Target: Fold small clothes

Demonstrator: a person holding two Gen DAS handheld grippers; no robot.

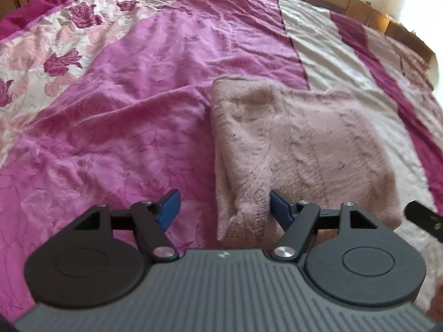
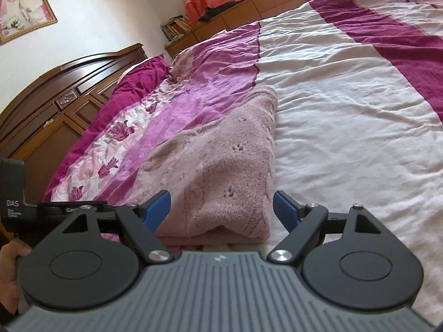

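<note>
- While both tools hang over it, the dusty-pink fluffy knitted garment [image 1: 293, 144] lies folded on the bed, part on the bright pink band of the cover, part on the cream band.
- Seen from the right wrist, that garment [image 2: 221, 171] shows a thick doubled edge at the near end, layers stacked flat.
- Left gripper [image 1: 224, 210] now: blue pads spread apart, nothing pinched. The garment's near left corner sits in the gap, and whether the right pad brushes the pile I cannot tell.
- Right gripper [image 2: 221, 210]: blue pads wide apart, either side of the near folded edge, gripping nothing.
- Under it all, the crinkled pink, cream and magenta striped bedspread [image 2: 346, 105], with a rose-print band [image 1: 41, 55] on the left.
- Far left in the right view, a dark carved wooden headboard [image 2: 63, 91]; above it, a gold-framed picture [image 2: 22, 11] on the white wall.
- Far off, low wooden cabinets [image 2: 238, 16] line the bedside.
</note>
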